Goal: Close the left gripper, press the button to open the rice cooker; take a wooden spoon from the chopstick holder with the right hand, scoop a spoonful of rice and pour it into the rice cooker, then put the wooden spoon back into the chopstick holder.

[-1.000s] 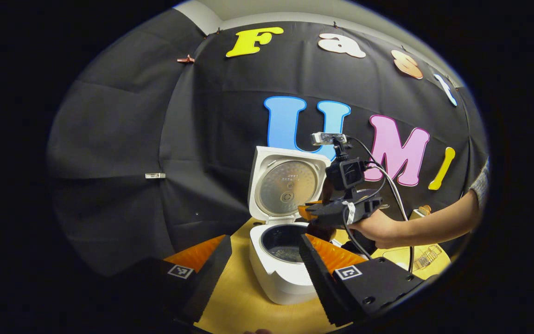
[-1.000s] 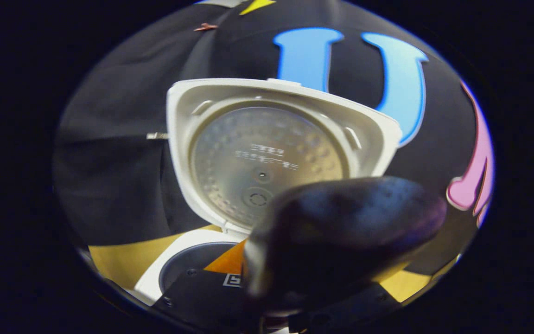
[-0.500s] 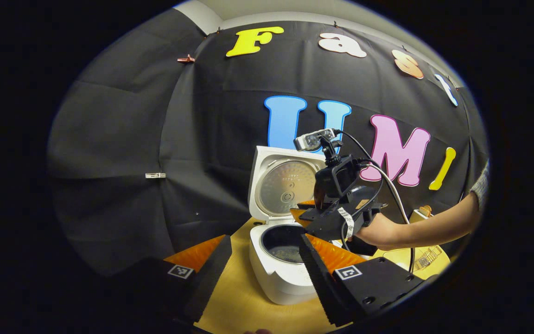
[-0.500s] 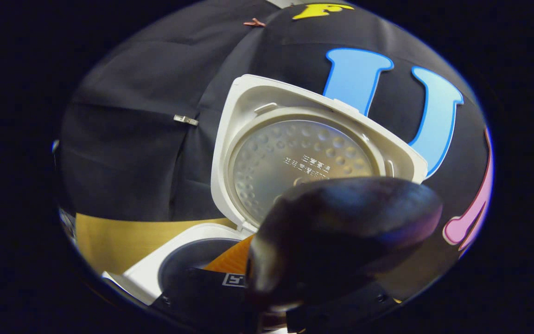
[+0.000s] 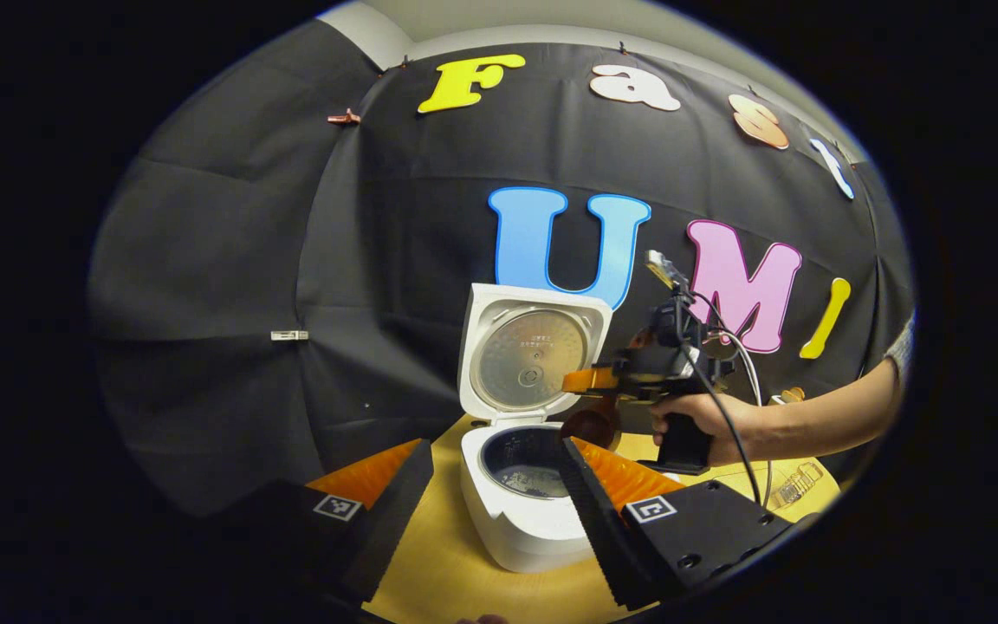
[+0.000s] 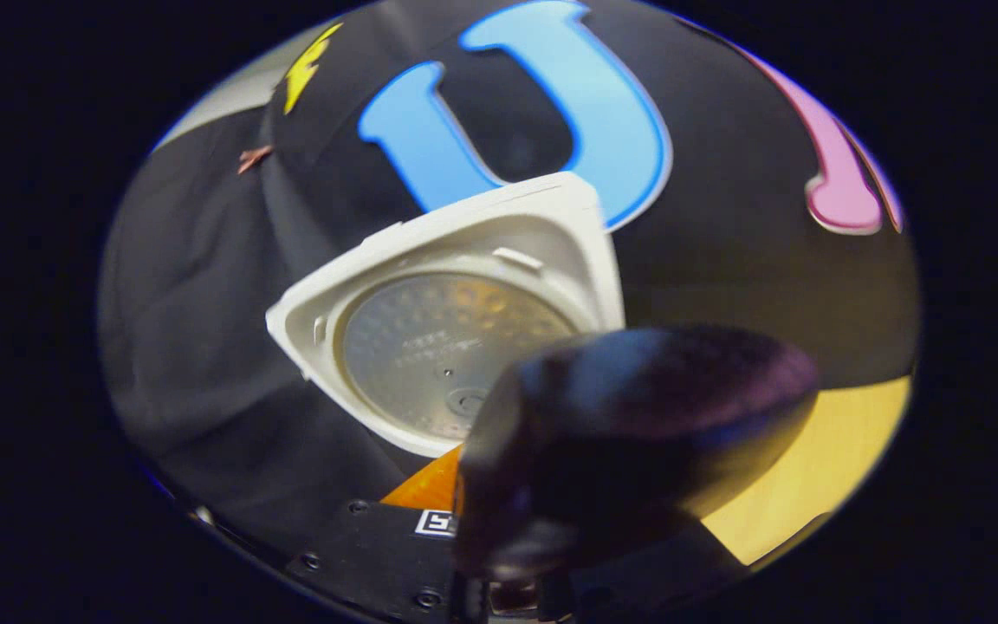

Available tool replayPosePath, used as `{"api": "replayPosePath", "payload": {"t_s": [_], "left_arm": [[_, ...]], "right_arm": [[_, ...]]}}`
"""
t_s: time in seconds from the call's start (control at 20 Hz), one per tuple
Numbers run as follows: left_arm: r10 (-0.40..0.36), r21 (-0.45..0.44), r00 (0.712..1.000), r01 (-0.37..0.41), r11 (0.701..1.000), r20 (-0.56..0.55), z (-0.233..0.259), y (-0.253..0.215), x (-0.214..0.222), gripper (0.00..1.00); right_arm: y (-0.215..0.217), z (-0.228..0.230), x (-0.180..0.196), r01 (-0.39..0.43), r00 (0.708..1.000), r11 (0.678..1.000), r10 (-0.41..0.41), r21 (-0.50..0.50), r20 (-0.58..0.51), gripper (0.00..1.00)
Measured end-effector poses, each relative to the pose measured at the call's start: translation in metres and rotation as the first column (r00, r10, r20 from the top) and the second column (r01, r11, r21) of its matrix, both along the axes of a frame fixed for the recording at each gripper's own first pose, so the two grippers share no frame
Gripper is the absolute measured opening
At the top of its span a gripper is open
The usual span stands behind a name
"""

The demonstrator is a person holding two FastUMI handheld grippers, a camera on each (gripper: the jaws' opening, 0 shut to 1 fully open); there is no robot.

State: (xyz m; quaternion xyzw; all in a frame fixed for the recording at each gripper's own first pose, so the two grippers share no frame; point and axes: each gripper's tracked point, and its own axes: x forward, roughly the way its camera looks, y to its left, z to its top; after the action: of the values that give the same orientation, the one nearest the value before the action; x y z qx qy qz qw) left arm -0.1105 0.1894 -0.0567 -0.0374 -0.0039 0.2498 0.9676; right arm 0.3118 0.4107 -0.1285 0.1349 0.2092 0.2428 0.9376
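Wooden spoon [image 5: 592, 425], clamped in right gripper [image 5: 590, 381], hangs over rice cooker [image 5: 523, 511] pot at 6 o'clock of lid; we tip w/ bowl centred; left gripper [image 5: 490, 503] gapes idle.

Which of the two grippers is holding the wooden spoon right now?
The right gripper, held in the hand beside the open rice cooker, carries the wooden spoon. The left gripper holds nothing, jaws apart.
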Motion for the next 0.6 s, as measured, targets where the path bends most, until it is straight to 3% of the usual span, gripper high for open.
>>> {"api": "replayPosePath", "payload": {"t_s": [0.1,0.3,0.4,0.45,0.6], "left_arm": [[-0.012,0.006,1.000,0.012,1.000,-0.003,0.003,-0.007,0.005,0.91],[-0.042,0.024,0.999,0.042,0.999,-0.002,0.012,-0.026,0.018,0.94],[-0.068,0.037,0.998,0.068,0.997,-0.007,0.016,-0.039,0.028,0.95],[-0.081,0.043,0.997,0.082,0.996,-0.010,0.016,-0.046,0.033,0.91],[-0.117,0.035,0.993,0.117,0.993,-0.004,0.021,-0.065,0.048,0.95]], "right_arm": [[-0.011,0.006,-0.004,0.011,0.999,0.993,-0.004,0.115,-0.054,0.15],[-0.053,0.038,-0.025,0.008,0.998,0.966,0.008,0.257,-0.060,0.14],[-0.087,0.062,-0.041,0.011,1.000,0.957,-0.005,0.290,-0.023,0.14],[-0.108,0.074,-0.050,0.017,1.000,0.956,-0.018,0.294,0.003,0.14],[-0.177,0.097,-0.070,0.065,0.996,0.951,-0.082,0.304,0.045,0.14]]}}
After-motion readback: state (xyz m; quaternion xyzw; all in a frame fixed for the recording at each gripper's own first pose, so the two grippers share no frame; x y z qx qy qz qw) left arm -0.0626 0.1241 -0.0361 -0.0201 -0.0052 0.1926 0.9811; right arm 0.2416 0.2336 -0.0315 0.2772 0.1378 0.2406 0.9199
